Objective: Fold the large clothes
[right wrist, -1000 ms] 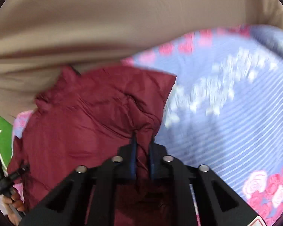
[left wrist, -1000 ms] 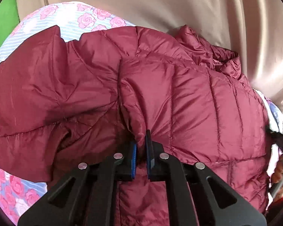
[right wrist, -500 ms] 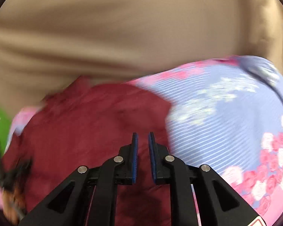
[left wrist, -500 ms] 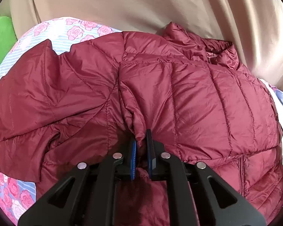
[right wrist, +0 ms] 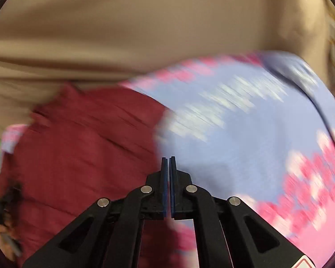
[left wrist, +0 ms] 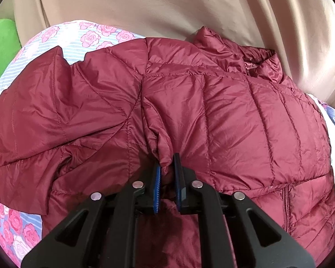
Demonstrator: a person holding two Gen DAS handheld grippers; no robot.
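Here, a beige curtain (left wrist: pixel 167 6) hangs behind a bed covered by a blue striped sheet with pink roses (right wrist: pixel 245 138). A maroon quilted puffer jacket (left wrist: pixel 245 116) lies spread across the sheet toward its far edge, collar next to the curtain, one sleeve (left wrist: pixel 44 111) reaching the sheet's left side. The left gripper (left wrist: pixel 167 167) has its jaws pinching a raised fold near the jacket's underarm seam. The right gripper (right wrist: pixel 168 169) hovers at the jacket's right edge, jaws pressed together on nothing; that view is motion-blurred.
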